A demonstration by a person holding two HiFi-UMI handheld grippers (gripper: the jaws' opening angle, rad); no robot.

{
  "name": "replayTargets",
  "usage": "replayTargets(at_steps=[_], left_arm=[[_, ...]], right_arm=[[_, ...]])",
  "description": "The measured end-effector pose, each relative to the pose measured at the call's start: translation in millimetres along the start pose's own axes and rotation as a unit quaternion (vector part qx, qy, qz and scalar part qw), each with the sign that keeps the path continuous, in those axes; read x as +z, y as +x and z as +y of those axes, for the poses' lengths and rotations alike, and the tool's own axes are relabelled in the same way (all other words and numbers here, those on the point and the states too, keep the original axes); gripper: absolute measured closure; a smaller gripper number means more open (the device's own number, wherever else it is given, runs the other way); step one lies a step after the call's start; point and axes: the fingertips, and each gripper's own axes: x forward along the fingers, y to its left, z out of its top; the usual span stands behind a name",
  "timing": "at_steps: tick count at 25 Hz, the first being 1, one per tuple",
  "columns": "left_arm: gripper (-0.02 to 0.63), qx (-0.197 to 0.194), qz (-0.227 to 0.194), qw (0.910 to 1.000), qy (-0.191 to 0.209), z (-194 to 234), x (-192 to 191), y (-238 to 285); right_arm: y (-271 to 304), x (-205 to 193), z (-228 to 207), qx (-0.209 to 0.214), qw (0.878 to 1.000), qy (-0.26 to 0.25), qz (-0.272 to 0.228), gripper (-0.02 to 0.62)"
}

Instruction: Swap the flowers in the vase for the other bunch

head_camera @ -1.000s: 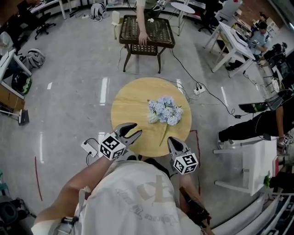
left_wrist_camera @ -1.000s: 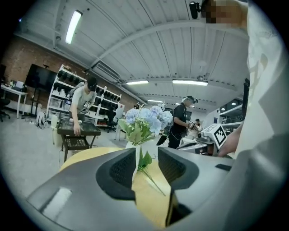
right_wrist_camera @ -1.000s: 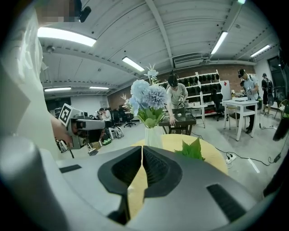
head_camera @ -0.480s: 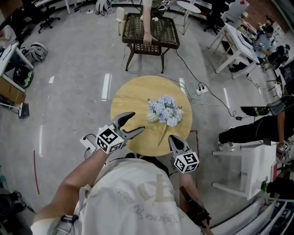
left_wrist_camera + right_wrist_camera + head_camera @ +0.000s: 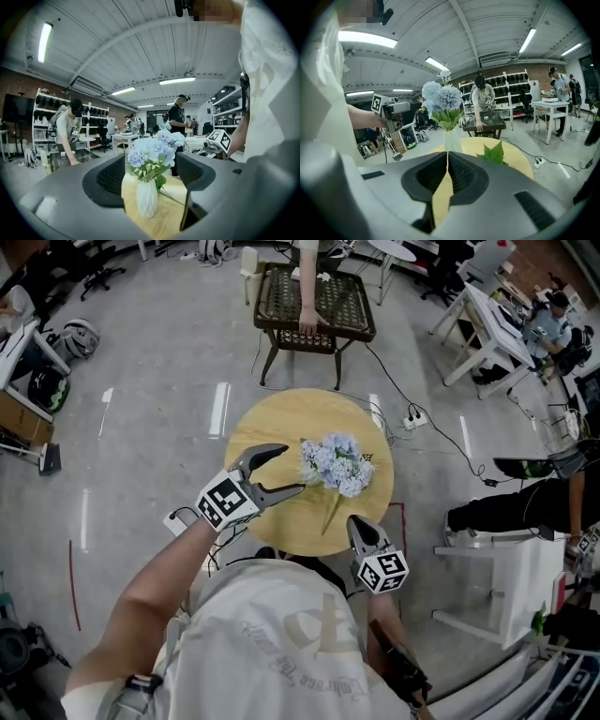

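On the round wooden table (image 5: 272, 432) a small white vase (image 5: 146, 198) stands with pale blue hydrangeas (image 5: 335, 463) in it. A long green stem (image 5: 331, 514) lies on the table toward me, with a leaf (image 5: 496, 153) showing; from above its bloom merges with the vase's bunch. My left gripper (image 5: 289, 471) hovers over the table's left part, just left of the flowers. Its jaws have just been opening and stand wide, with nothing between them. My right gripper (image 5: 358, 524) is shut and empty at the table's near edge, by the stem's end.
A dark wicker side table (image 5: 314, 298) stands beyond, with a person's hand (image 5: 307, 322) resting on it. A cable and power strip (image 5: 411, 419) lie on the floor to the right. White desks (image 5: 487, 324) and a seated person (image 5: 511, 504) are at the right.
My left gripper has risen and moved forward over the table toward the flowers, rolling a little, and its jaws have spread wider. The right gripper has stayed put.
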Motion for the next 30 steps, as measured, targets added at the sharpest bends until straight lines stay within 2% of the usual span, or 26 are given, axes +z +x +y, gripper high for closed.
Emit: replayTargets(at_steps=[6,12,20,30], left_arm=[[0.261,-0.037,0.020,0.9982,0.043,7.1,12.4,19.7],[0.219,-0.061,0.030,0.9974,0.023,14.7,8.2,32.0],[0.206,-0.120,0.060,0.9901,0.041,8.3,-3.2,53.1],[0.207,-0.154,0.087,0.9822,0.063,5.1,-9.1,66.8]], right_arm=[[1.5,2.9,-9.2,-0.008,1.000,0.006,0.001,0.586],[0.6,0.9,-15.6,-0.012,1.000,0.014,0.004,0.586],[2.5,1.6,-23.5,-0.018,1.000,0.017,0.006,0.586],[1.0,-1.4,-31.1,-0.022,0.999,0.024,0.008,0.586]])
